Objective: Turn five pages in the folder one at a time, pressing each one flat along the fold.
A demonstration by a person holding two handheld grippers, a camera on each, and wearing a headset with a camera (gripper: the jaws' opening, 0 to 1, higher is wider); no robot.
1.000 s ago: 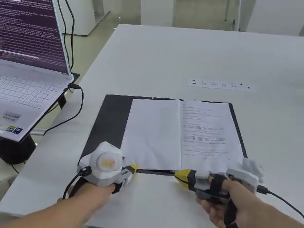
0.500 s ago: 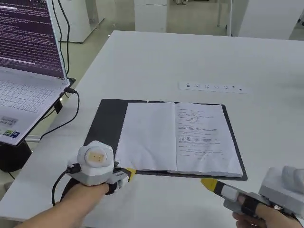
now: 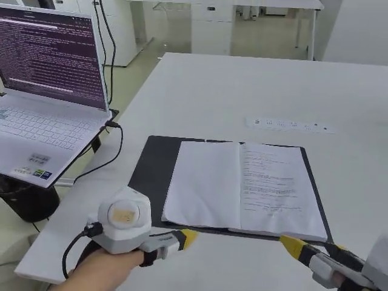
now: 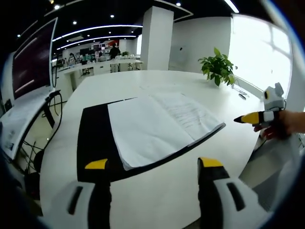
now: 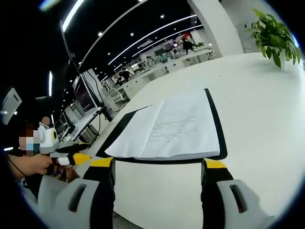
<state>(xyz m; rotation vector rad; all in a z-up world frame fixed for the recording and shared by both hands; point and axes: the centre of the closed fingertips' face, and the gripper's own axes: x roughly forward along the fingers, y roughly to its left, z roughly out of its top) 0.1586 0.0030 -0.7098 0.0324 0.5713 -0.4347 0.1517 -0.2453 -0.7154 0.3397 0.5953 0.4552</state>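
The black folder [image 3: 151,173] lies open on the white table, with a blank page [image 3: 203,182] on its left and a printed page [image 3: 276,185] on its right, both flat. My left gripper [image 3: 185,237] hovers just off the folder's near left corner, open and holding nothing. In the left gripper view the gripper [image 4: 152,163] faces the folder [image 4: 95,138]. My right gripper [image 3: 314,247] hangs off the near right corner, open and holding nothing. In the right gripper view the gripper [image 5: 158,163] points at the folder's [image 5: 214,124] near edge.
An open laptop [image 3: 48,103] stands at the far left with cables [image 3: 115,145] trailing toward the folder. A white power strip [image 3: 291,125] lies beyond the folder. A potted plant [image 4: 219,67] stands at the table's far side. The table's near edge runs under both grippers.
My right gripper has drawn back from the bottom of the fold toward the near right corner. The left gripper stays by the near left corner. The head camera has shifted.
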